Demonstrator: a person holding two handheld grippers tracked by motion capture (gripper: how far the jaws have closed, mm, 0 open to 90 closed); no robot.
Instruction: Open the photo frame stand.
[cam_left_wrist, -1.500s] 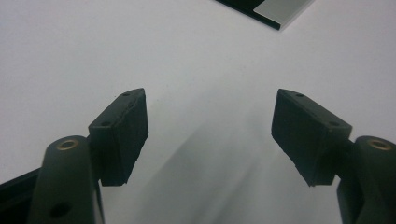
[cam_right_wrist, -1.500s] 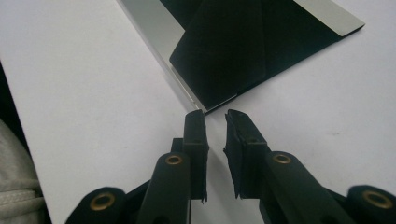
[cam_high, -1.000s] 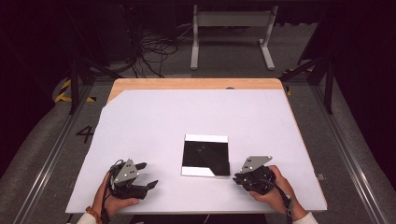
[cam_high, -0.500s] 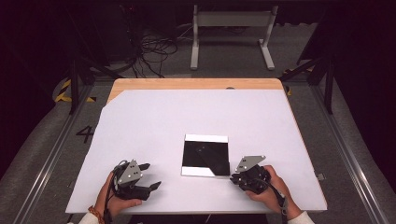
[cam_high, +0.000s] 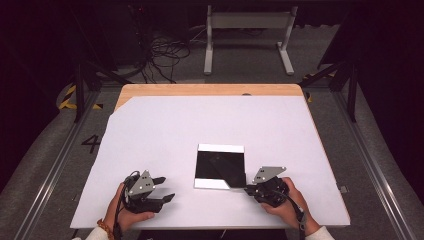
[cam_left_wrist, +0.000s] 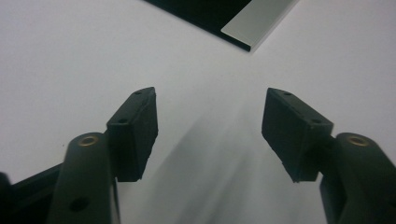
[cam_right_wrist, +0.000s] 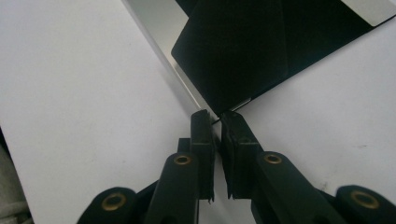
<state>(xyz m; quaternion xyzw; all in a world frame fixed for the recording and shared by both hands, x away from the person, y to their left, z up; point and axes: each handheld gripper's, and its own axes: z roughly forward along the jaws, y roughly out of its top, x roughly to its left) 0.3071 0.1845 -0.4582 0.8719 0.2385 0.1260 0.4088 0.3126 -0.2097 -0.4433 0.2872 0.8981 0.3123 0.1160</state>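
A black square sheet (cam_high: 220, 167) with pale strips along its far and near edges lies flat on the white table cover (cam_high: 210, 125). My right gripper (cam_high: 246, 188) sits at its near right corner. In the right gripper view that gripper (cam_right_wrist: 215, 115) is shut on the corner of the black sheet (cam_right_wrist: 243, 51), and a dark flap rises from there. My left gripper (cam_high: 165, 188) rests on the cover left of the sheet. Its jaws have just been closing but stand open with nothing between them (cam_left_wrist: 210, 93); the black sheet (cam_left_wrist: 210, 14) lies farther ahead.
The cover's front edge runs just below both hands. A bare wooden strip (cam_high: 210, 90) shows at the table's back edge. Beyond it on the floor are a metal stand (cam_high: 247, 22) and cables (cam_high: 160, 55). Rails (cam_high: 350, 145) flank the table.
The left gripper's jaws have drawn closer together. Both hands have stayed almost where they were, and the right gripper remains at the sheet's corner.
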